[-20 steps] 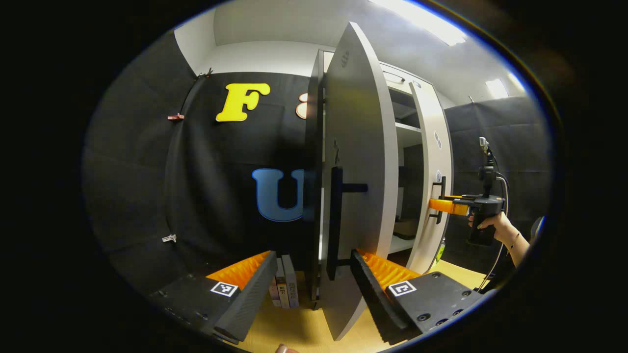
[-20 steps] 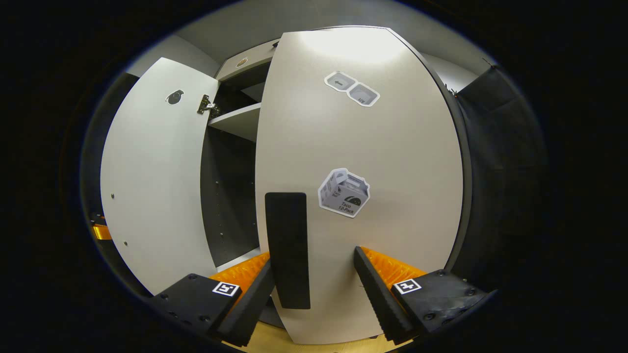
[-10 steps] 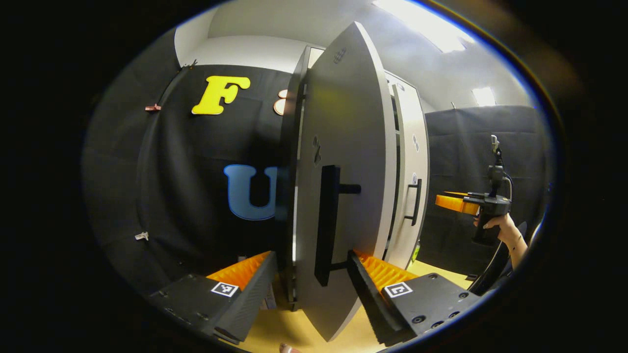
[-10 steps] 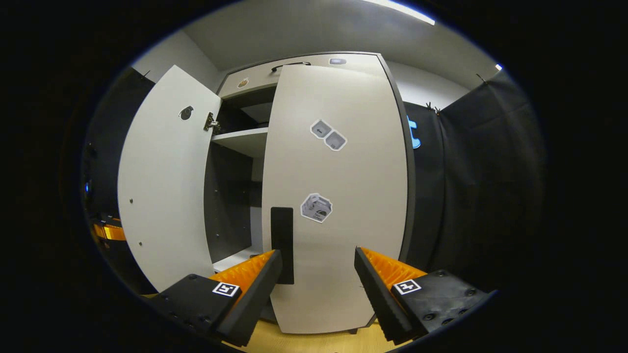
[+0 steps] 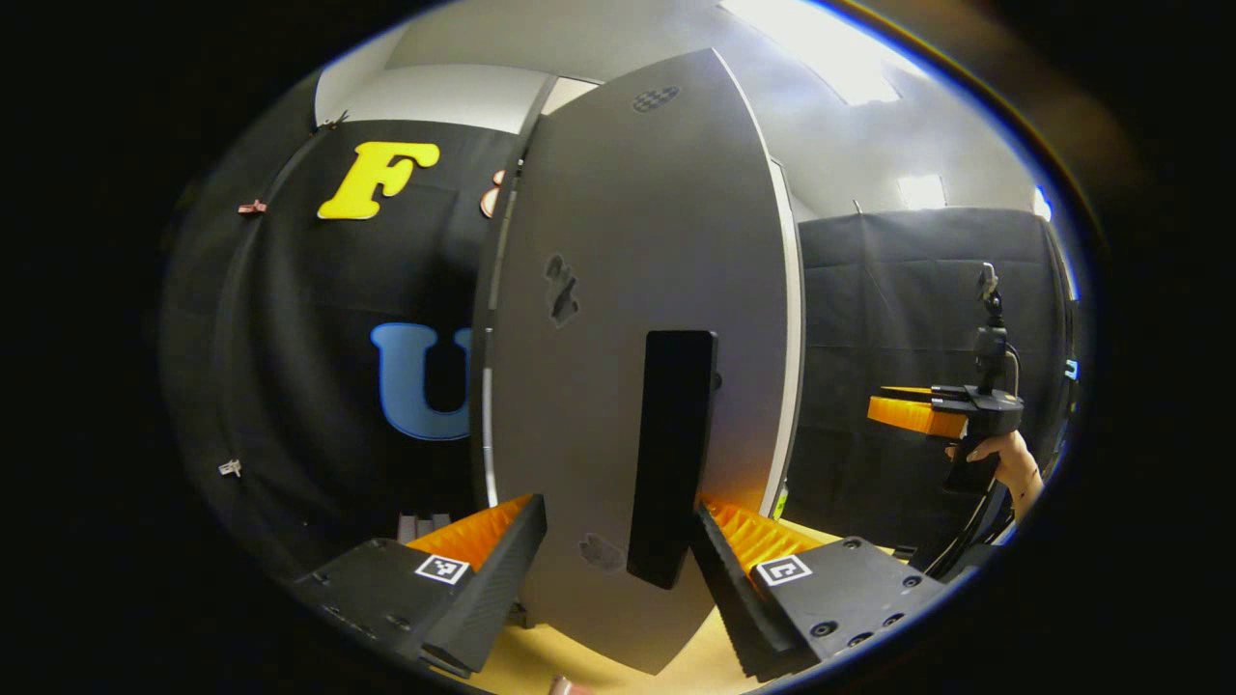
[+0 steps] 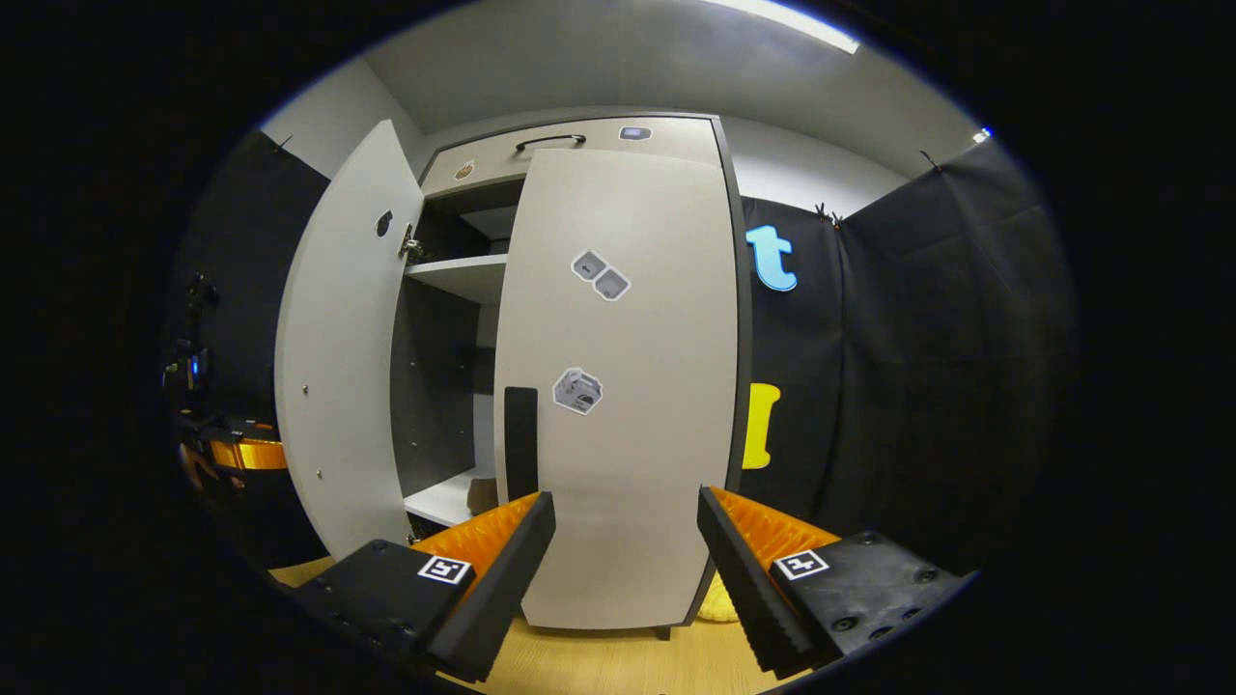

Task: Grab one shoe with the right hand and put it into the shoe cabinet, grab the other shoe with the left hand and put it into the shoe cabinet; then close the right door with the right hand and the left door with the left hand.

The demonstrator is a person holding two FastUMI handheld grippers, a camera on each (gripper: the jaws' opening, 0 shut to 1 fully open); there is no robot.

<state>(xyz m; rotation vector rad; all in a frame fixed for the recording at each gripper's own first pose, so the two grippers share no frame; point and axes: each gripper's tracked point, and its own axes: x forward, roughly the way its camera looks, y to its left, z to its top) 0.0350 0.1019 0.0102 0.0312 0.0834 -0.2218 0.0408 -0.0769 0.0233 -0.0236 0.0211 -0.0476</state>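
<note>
Right door [image 6: 618, 386] looks closed; the left door [image 5: 618, 319] is closing. The left gripper [image 5: 618, 565], jaws wide, faces its handle [image 5: 671, 454] at 12 o'clock and should push on. The right gripper [image 6: 623, 569] hangs wide, empty.

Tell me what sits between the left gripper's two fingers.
In the left gripper view, the left door's black handle stands upright between the left gripper's open fingers, close to the right-hand finger; contact is unclear.

Left gripper view close against left door [image 5: 618, 319], right gripper view farther back, both facing shoe cabinet [image 6: 579, 140]
</note>
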